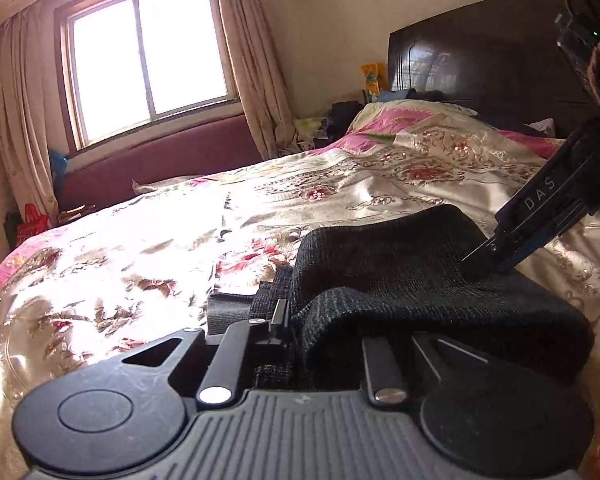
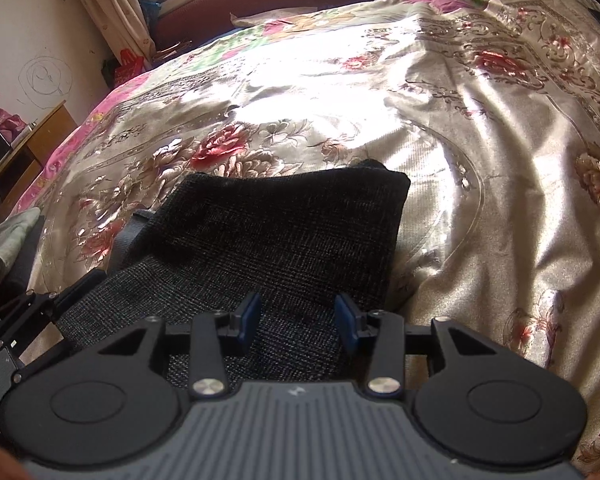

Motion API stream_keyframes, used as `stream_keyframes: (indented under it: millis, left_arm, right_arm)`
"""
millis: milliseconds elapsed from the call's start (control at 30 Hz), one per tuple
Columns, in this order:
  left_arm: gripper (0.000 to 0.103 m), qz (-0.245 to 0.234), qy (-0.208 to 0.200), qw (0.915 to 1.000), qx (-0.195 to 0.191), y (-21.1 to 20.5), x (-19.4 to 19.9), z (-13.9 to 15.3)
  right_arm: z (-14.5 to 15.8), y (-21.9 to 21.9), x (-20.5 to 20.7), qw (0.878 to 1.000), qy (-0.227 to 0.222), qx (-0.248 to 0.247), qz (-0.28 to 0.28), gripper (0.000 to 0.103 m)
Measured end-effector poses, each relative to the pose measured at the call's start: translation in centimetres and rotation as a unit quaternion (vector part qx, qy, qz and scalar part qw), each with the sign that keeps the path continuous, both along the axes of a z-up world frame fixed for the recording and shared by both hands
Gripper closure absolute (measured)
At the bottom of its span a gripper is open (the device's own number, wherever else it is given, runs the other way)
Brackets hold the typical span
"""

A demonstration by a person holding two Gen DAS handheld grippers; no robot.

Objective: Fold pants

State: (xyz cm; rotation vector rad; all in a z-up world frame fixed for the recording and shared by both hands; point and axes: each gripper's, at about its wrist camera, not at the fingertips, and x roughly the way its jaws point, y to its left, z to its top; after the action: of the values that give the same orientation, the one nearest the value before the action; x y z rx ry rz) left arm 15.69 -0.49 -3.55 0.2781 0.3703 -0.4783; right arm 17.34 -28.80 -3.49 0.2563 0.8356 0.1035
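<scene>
Pants (image 1: 400, 264): dark grey knit, folded bundle on the floral bedspread (image 1: 140, 248), near the bed's near edge.

Left wrist view: left gripper (image 1: 296, 320) sits low at the bundle's near edge. One finger (image 1: 280, 312) shows; the other is under a thick fold of fabric draped over it, so can't tell if the jaws are pinching cloth or just covered. Right gripper (image 1: 484, 258) comes in from the right, tips pressed onto the pants' top. Beyond: open bedspread w/ sun patch, dark headboard (image 1: 480, 64) at right, window (image 1: 148, 56) w/ curtains at back. No containers in sight.

Right wrist view: right gripper (image 2: 298, 320) is spread wide, blue pads (image 2: 252, 316) apart, nothing between them but the pants (image 2: 280, 232) lying below. Far edge of bundle is fairly straight, right corner squared. Left gripper (image 2: 40, 308) touches the left edge. Lots of free bedspread (image 2: 480, 160) ahead and to the right; wooden desk (image 2: 32, 140) off the bed at left.
</scene>
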Motion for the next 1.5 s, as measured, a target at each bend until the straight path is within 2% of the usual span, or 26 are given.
stream_keyframes:
  millis: [100,233,300,367,433,500,567,667,733,900,933,1000,1100,1233,1367,1500]
  left_arm:
    - [0.076,0.004,-0.003,0.9998,-0.018,0.6,-0.2,0.4]
    - [0.076,0.029,-0.037,0.9966,-0.068,2.5,-1.7,2.6]
    - [0.076,0.048,-0.042,0.9951,-0.076,3.5,-1.7,2.8]
    - [0.076,0.061,-0.014,0.9969,-0.049,3.9,-0.9,1.0]
    - [0.073,0.063,0.014,0.9978,-0.012,3.9,-0.4,-1.2]
    - [0.072,0.064,0.012,0.9977,-0.021,4.5,-0.6,-1.4]
    - [0.072,0.07,0.004,0.9968,-0.039,4.9,-0.5,-0.8]
    - [0.072,0.079,-0.019,0.9959,-0.04,5.0,-0.5,-0.2]
    - [0.072,0.083,-0.03,0.9955,-0.034,4.9,-0.4,-0.1]
    - [0.072,0.104,-0.009,0.9939,-0.037,5.5,0.9,-0.6]
    - [0.072,0.103,-0.006,0.9942,-0.031,5.5,0.8,-0.8]
    - [0.072,0.097,-0.005,0.9953,0.006,5.4,0.4,-1.3]
    - [0.071,0.081,-0.011,0.9953,0.051,5.4,-1.2,-1.6]
    - [0.067,0.065,-0.004,0.9951,0.075,7.0,-4.0,-0.6]
    - [0.065,0.067,-0.009,0.9962,0.054,8.4,-4.4,2.1]
    - [0.064,0.055,-0.027,0.9977,0.028,7.5,-2.2,4.6]
  right_arm:
    - [-0.6,-0.2,0.6,1.0,0.01,0.023,-0.015,0.056]
    - [0.7,1.1,0.8,0.999,-0.011,0.042,0.006,0.057]
    - [1.2,2.5,1.3,0.998,-0.022,0.051,0.019,0.057]
    - [1.1,3.7,2.0,0.998,-0.026,0.053,0.029,0.057]
    - [0.4,5.1,2.7,0.999,-0.023,0.027,0.034,0.057]
    - [-0.4,6.0,3.0,0.999,-0.02,-0.001,0.037,0.057]
    - [-0.4,6.1,2.7,0.999,-0.022,0.011,0.038,0.056]
    - [0.5,6.4,2.4,0.998,-0.037,0.013,0.046,0.056]
    - [1.0,7.6,3.3,0.996,-0.056,-0.004,0.068,0.056]
    - [-1.2,11.0,7.5,0.995,-0.047,-0.019,0.084,0.054]
    - [-1.6,11.5,8.2,0.995,-0.054,-0.023,0.08,0.054]
    - [-1.6,11.8,9.0,0.995,-0.064,-0.015,0.071,0.054]
    - [-1.9,11.9,10.0,0.996,-0.052,-0.013,0.072,0.052]
    - [-0.6,11.7,8.7,0.994,-0.063,-0.03,0.083,0.055]
    - [1.9,8.1,4.4,0.994,-0.088,0.017,0.064,0.053]
    - [1.9,4.6,0.7,0.997,-0.059,0.011,0.044,0.049]
